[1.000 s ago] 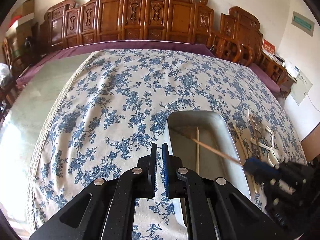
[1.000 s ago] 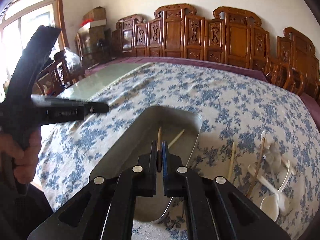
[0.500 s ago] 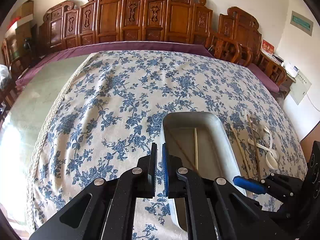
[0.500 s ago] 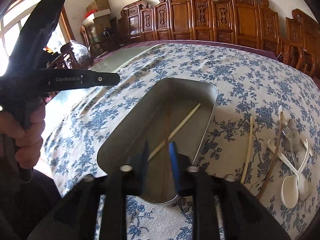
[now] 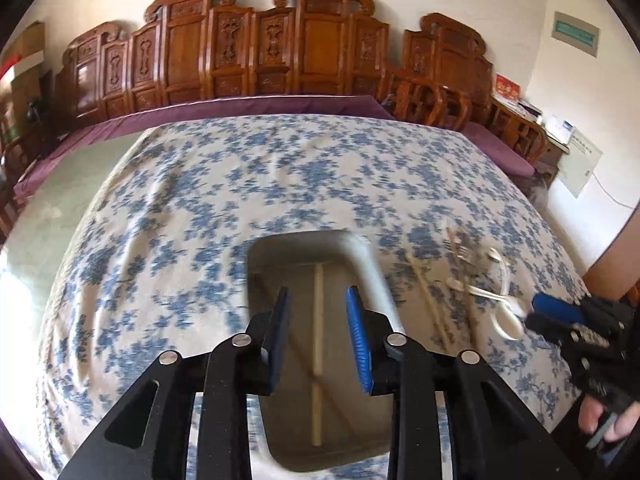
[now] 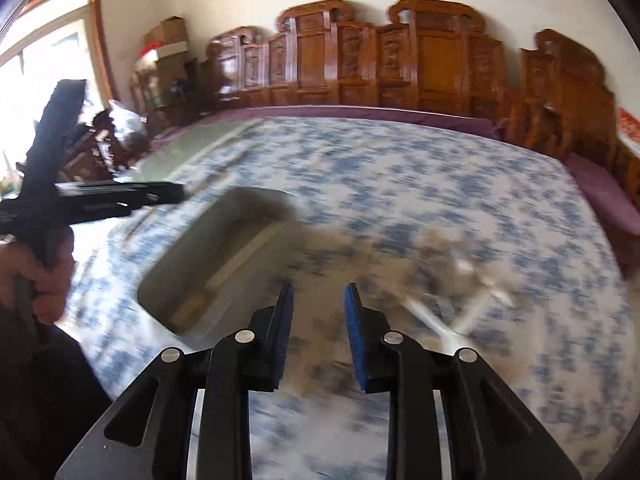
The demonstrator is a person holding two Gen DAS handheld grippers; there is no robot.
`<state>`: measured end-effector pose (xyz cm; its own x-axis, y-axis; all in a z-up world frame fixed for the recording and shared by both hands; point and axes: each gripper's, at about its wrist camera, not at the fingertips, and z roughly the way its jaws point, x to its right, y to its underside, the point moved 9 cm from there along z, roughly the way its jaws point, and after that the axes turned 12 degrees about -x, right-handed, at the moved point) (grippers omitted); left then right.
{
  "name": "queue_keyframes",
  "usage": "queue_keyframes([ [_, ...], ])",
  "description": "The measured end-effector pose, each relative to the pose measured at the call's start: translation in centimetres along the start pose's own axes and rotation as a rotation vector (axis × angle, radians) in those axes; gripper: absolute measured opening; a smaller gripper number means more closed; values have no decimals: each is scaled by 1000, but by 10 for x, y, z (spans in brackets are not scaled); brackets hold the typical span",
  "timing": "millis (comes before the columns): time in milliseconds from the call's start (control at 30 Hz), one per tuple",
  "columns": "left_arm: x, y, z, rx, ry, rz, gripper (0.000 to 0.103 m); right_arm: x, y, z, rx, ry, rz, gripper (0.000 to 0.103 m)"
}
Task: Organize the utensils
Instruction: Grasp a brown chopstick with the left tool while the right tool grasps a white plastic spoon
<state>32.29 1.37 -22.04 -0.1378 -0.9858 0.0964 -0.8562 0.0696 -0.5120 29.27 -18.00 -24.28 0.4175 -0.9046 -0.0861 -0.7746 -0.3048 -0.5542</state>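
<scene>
A grey metal tray (image 5: 372,276) lies on the blue-flowered tablecloth, with two chopsticks (image 5: 318,320) inside it. My left gripper (image 5: 318,320) is open and empty, hovering over the tray. To the tray's right lie loose chopsticks (image 5: 430,300), white plastic spoons (image 5: 502,312) and a fork (image 5: 460,250). My right gripper (image 6: 318,308) is open and empty, right of the tray (image 6: 192,264) and left of the blurred spoons (image 6: 456,316). It also shows in the left wrist view (image 5: 560,312), close to the spoons.
Carved wooden chairs (image 5: 280,52) line the far wall. A purple cloth edge (image 5: 240,108) borders the table. Bare glass tabletop (image 5: 52,200) shows at the left. The left gripper's body (image 6: 100,196) and hand sit left of the tray in the right wrist view.
The right gripper released its chopstick into the tray, opened and swung right toward the spoons. The left gripper opened and moved over the tray.
</scene>
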Motion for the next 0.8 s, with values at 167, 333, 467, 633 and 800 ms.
queue_keyframes([
  [167, 38, 2, 1, 6, 19, 53, 30, 56, 15, 13, -47, 82, 21, 29],
  [333, 63, 6, 7, -7, 22, 90, 30, 84, 27, 37, -90, 107, 43, 39],
  [467, 84, 11, 16, -32, 43, 120, 30, 91, 39, 56, -126, 90, 68, 39],
  [633, 104, 20, 24, -55, 39, 174, 30, 95, 46, 63, -150, 101, 68, 40],
  [800, 114, 24, 26, -62, 38, 192, 30, 102, 50, 68, -173, 93, 98, 40],
])
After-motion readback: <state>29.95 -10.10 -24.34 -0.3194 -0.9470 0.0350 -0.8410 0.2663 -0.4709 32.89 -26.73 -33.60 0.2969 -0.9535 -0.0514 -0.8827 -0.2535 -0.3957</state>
